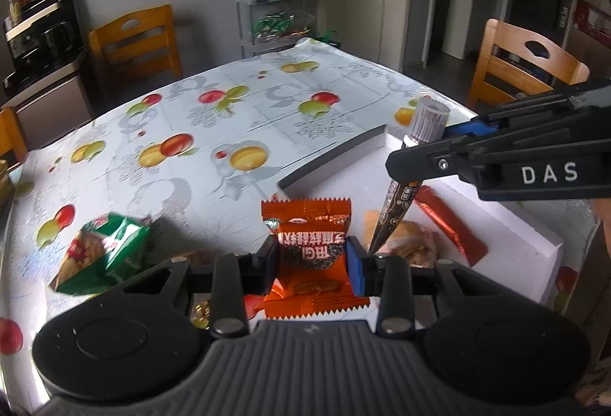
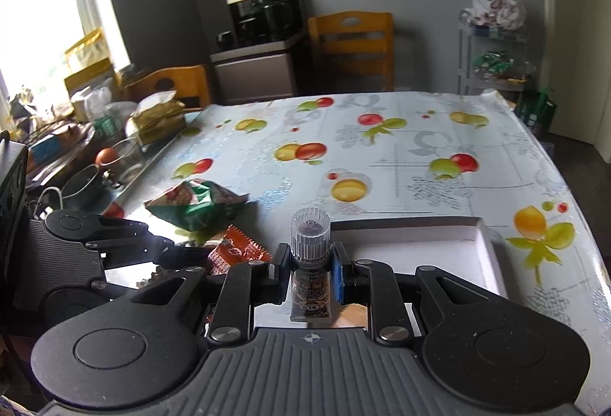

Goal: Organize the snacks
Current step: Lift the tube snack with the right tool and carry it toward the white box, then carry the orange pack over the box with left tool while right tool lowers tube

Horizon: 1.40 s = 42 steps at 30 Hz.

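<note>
With the left gripper (image 1: 311,255) clamped on one orange packet (image 1: 307,225) and the right gripper (image 2: 310,269) clamped on one cone-shaped snack (image 2: 309,263), both lifted above the table, each should be lowered well inside the white box (image 1: 534,236) before letting go, where one red bar (image 1: 450,225) lies, while one green bag (image 1: 103,251) waits on the left.

Your orange snack packet (image 1: 311,263) was glossy crinkled foil; the cone snack (image 2: 309,263) had a clear ribbed plastic cap. Desk (image 2: 401,148) cover looked shiny vinyl; hand-held gripper (image 1: 311,259) was matt black plastic w/ ribbed body.
</note>
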### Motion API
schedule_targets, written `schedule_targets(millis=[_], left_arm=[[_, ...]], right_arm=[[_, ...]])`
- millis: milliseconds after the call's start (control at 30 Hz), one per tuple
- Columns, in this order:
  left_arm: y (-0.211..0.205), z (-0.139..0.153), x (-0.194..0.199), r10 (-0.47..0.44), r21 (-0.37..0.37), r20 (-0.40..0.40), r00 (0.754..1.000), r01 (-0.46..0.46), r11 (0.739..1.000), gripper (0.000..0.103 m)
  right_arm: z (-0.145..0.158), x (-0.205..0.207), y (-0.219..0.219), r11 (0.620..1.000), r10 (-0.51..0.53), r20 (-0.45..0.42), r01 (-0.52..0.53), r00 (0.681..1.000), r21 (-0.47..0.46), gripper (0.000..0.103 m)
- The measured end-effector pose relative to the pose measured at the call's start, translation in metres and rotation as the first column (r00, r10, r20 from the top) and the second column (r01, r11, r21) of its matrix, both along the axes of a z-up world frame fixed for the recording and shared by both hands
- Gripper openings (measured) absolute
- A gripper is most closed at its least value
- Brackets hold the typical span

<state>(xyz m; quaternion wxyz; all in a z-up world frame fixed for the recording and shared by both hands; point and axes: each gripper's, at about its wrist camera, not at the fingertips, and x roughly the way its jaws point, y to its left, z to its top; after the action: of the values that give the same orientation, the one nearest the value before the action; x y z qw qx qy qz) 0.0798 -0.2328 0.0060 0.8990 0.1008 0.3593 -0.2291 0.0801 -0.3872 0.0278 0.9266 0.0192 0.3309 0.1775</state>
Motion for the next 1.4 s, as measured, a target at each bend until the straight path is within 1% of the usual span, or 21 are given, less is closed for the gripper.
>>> schedule_targets(millis=[333, 533, 867, 1233, 1400], left_arm=[[-0.035, -0.005, 0.002, -0.118, -0.011, -0.012, 0.993, 0.118, 0.993, 0.035], [-0.053, -0.010, 0.006, -0.168, -0.015, -0.022, 0.986, 0.168, 0.986, 0.035], [-0.075, -0.016, 0.010, -0.227, -0.018, -0.034, 0.973, 0.227, 0.974, 0.035], [-0.093, -0.026, 0.014, -0.265, -0.024, -0.056, 0.963, 0.264, 0.964, 0.035], [-0.100, -0.031, 0.016, -0.274, -0.022, -0.065, 0.960, 0.273, 0.962, 0.035]], right_arm=[[-0.002, -0.008, -0.030, 0.995, -0.098, -0.006, 0.098, 0.995, -0.009, 0.024], [-0.006, -0.013, -0.046, 0.989, -0.144, -0.022, 0.144, 0.989, -0.015, 0.024], [-0.011, -0.017, -0.064, 0.981, -0.193, -0.041, 0.193, 0.980, -0.017, 0.024], [-0.017, -0.025, -0.079, 0.972, -0.233, -0.068, 0.232, 0.970, -0.029, 0.024], [-0.023, -0.025, -0.083, 0.969, -0.246, -0.095, 0.245, 0.965, -0.026, 0.024]])
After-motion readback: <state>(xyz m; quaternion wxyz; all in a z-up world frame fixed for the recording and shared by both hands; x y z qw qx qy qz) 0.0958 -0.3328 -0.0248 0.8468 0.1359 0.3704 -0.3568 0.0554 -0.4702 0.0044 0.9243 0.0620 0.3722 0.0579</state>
